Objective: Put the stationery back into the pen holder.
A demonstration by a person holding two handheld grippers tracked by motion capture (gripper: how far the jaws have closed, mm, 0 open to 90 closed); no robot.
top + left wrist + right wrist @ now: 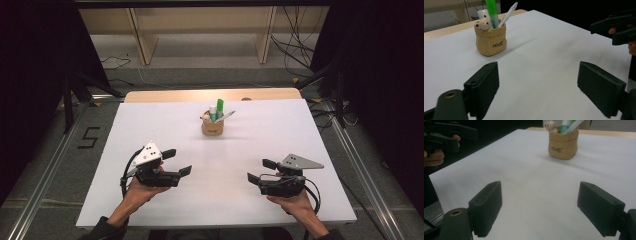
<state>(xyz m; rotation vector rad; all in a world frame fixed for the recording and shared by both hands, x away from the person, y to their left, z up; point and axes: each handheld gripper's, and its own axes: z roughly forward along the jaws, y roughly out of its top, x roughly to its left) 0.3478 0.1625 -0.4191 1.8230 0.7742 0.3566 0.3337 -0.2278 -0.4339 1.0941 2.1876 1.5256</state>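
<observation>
So the landmark here was the little tan pen holder (212,128), a pouch-shaped cup with a small bear figure (483,24) perched on its rim. It stood upright on the white table sheet (150,120), toward the far middle of it. A green marker (491,11), a white pen (508,13) and a teal-capped tube (213,114) stuck up out of it.

The left gripper (177,162) sat well short of the holder, on the near side and off to its left, held low over the sheet by the person's left hand (141,189). Its jaws stood wide apart with nothing but bare sheet between them, clear as day in the left gripper view.

The right gripper (262,171) was also on the near side of the holder, off to its right, in the person's right hand (294,202). Same deal: jaws spread wide, nothing in them. In the right gripper view the holder sat beyond the jaws, a bit right of center.

Both grippers were well apart from the holder and from each other, tips pointing inward across the sheet. Neither touched it.
</observation>
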